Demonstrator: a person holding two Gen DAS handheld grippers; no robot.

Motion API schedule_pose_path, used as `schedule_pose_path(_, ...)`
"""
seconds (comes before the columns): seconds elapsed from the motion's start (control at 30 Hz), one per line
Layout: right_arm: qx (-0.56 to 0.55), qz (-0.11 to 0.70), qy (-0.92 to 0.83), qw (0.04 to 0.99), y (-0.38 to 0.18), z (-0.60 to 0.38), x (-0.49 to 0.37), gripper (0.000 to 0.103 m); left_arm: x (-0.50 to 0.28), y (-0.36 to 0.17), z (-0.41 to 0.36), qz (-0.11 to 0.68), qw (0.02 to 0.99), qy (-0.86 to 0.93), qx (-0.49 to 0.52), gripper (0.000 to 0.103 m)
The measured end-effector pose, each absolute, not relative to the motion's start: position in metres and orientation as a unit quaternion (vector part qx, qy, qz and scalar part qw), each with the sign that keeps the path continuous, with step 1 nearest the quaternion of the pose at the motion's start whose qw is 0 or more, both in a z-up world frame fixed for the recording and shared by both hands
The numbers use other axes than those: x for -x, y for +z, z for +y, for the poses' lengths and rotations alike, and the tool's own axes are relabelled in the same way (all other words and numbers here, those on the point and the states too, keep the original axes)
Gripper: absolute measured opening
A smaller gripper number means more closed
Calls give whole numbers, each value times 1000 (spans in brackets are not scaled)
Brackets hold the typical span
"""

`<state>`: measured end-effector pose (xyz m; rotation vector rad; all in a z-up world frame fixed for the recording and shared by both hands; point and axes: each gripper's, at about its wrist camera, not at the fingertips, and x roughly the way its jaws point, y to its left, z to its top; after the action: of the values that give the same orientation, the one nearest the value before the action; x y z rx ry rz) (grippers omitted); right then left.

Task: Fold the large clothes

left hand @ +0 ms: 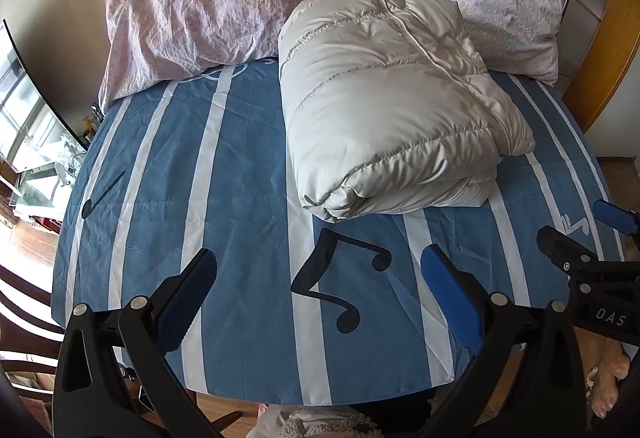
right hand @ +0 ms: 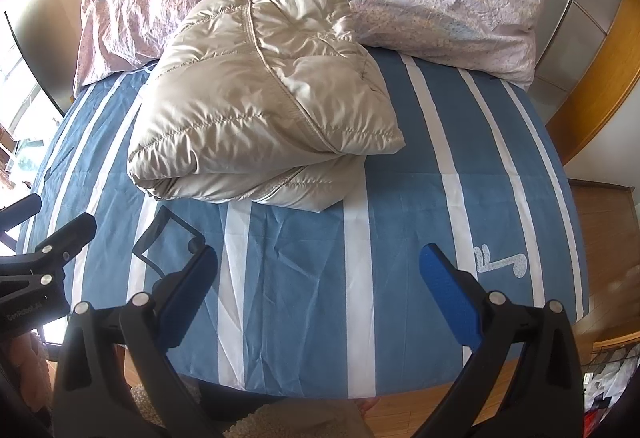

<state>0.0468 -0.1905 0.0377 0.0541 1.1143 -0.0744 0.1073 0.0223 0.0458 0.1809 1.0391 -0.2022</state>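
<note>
We've got the puffy jacket [left hand: 392,110] folded into a thick bundle on the striped bed sheet [left hand: 240,178], far end against the pink duvet [left hand: 208,10]. Left gripper [left hand: 320,298] and right gripper [right hand: 320,298] both hang w/ jaws spread wide, holding nothing, near the bed's front edge. Risk as we see it: down filling is springy, so the top layer may puff open and slide off; slick shell fabric could slip if pinched thin.

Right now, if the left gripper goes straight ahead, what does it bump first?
Probably the folded puffer jacket. The left gripper, open, hovers over bare striped sheet; depth is unclear, so it might brush the sheet first.
</note>
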Motion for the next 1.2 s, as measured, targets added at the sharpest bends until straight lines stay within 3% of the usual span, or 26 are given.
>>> schedule_pose_path(1.2,-24,527,-37,849,40,-192,-51,101,-111,45,22,497,858,-96,-86,102)
